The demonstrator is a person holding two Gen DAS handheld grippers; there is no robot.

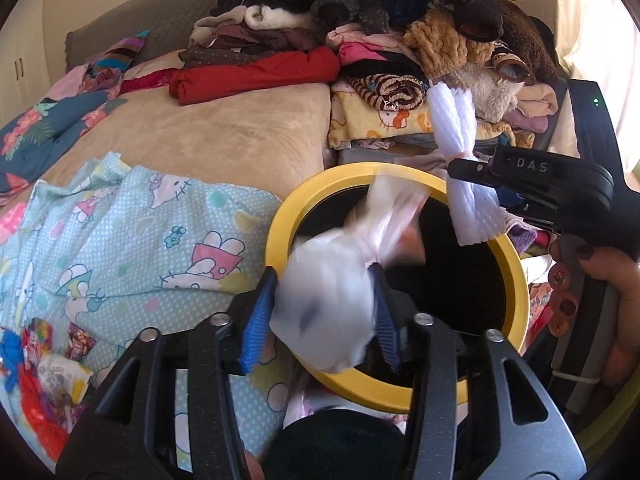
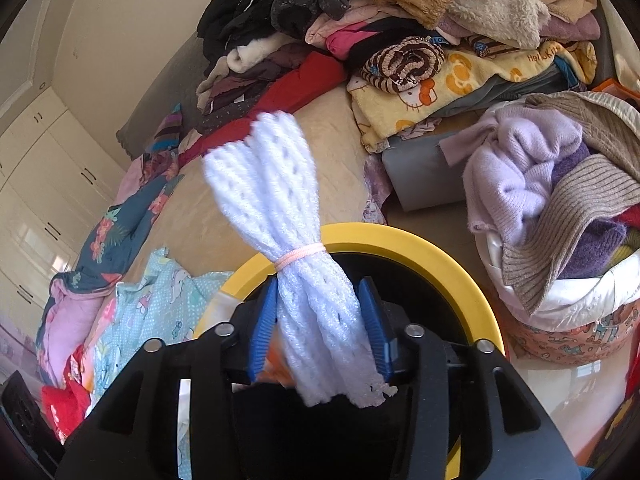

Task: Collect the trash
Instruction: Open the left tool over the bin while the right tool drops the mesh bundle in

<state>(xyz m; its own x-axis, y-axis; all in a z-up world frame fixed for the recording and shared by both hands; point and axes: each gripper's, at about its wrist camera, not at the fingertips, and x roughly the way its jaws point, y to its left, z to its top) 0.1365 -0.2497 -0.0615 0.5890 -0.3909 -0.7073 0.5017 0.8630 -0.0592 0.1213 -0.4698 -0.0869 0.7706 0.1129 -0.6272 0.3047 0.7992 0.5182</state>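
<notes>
Fingers (image 1: 468, 172) marked "DAS" flank white foam netting (image 1: 454, 128).

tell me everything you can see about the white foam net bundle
The white foam net bundle looks like soft mesh packing foam, folded into a sheaf and cinched midway by a pink elastic band. It stands nearly upright between the right hand-held gripper pads, over the yellow-rimmed bin, its ends fanned out.

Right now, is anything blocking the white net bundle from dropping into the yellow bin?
Nothing visible blocks it. The white foam net bundle sits between the right gripper's fingers, right above the yellow bin's dark opening. The left gripper has a blurred white bag over the same opening, off to one side.
</notes>
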